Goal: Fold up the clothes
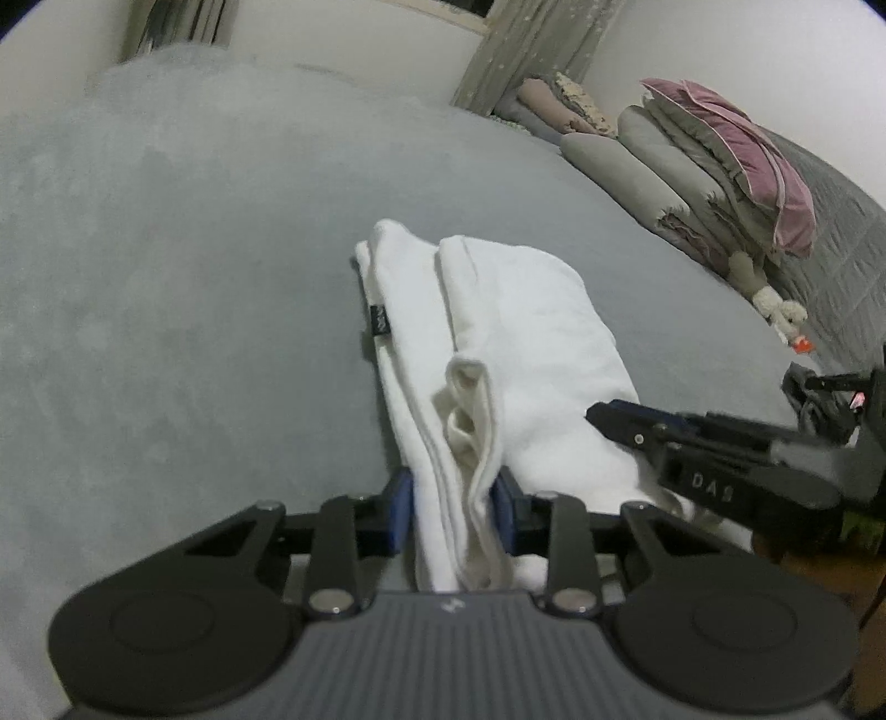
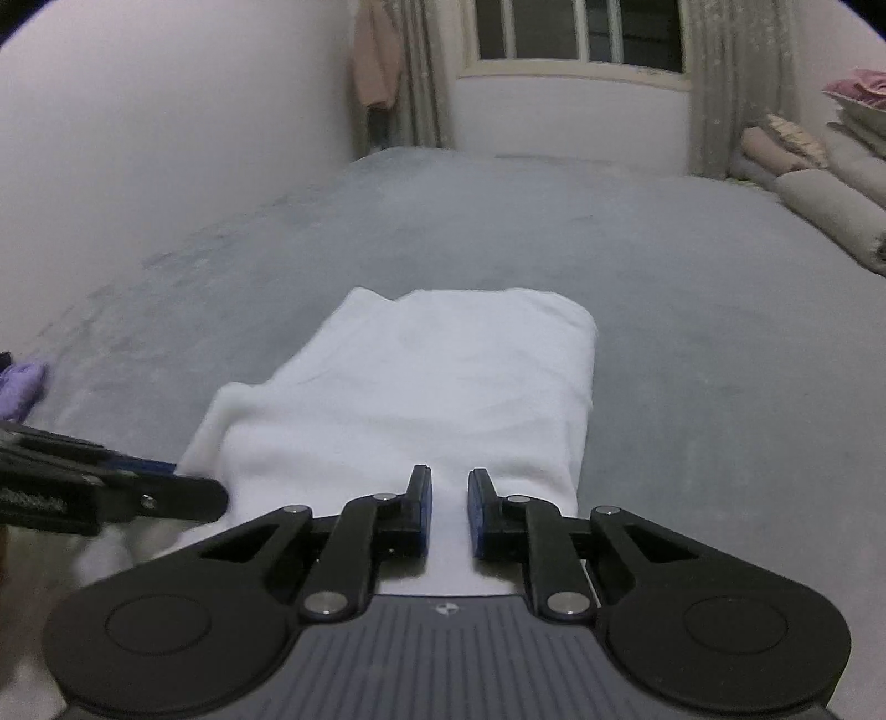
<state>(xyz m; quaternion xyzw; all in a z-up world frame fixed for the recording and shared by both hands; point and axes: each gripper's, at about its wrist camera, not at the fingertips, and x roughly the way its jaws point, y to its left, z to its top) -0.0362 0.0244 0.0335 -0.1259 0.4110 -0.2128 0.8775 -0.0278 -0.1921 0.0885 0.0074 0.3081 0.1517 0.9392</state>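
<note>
Left gripper (image 1: pixel 455 512) fingers pinch white garment (image 1: pixel 515 332); right gripper (image 2: pixel 449 512), lettered "DAS", fingers clamp its edge.

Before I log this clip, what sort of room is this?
Most likely a bedroom. The white garment lies on a wide grey bed, folded bedding is stacked along its far side, and a curtained window sits in the wall beyond.

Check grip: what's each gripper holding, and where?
Left gripper clamps the white garment at its bunched near edge. Right gripper straddles the near edge; grip unclear.
</note>
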